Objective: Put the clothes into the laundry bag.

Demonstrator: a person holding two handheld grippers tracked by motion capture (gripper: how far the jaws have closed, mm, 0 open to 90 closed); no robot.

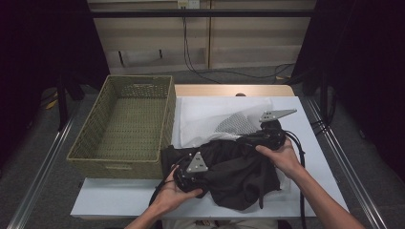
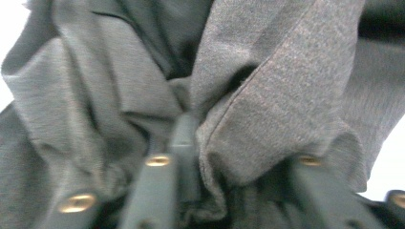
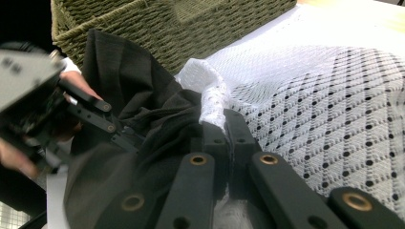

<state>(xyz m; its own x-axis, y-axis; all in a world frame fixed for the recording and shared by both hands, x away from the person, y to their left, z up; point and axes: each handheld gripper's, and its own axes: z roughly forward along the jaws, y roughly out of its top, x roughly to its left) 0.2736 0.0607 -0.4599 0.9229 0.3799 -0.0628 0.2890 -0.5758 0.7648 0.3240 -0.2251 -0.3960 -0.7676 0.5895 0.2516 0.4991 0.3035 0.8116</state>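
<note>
Work in hand: you hold a dark garment (image 1: 234, 171) bunched between both claws at the near middle of the bench (image 1: 315, 157), with the wicker basket (image 1: 126, 119) just to its left.
Left claw (image 1: 184, 174): jaws drawn close together on a thick fold of the dark cloth; the left gripper view shows the fabric pinched and puckered between them.
Right claw (image 1: 260, 138): jaws nearly together, clamped on the dark cloth and, with it, an edge of white lace-like fabric (image 3: 210, 93).
Deciding relation: the basket lies to the left of the garment, its near right corner touching or just beside the cloth. Your left claw is the nearer one; the right claw is well apart from it, toward the bench's right half.
Long axis: the garment stretches from the left claw at the near edge up and right to the right claw, so it runs slantwise to the basket's long side.
Risk, as a judgement: the right claw's grip on the white fabric may drag the dotted mesh cloth (image 1: 236, 125) along with any move toward the basket.
Surface: white sheet over the bench, with the mesh cloth lying crumpled behind the garment.
Room: the basket appears to have nothing in it; the bench's right and near edges are bare.
</note>
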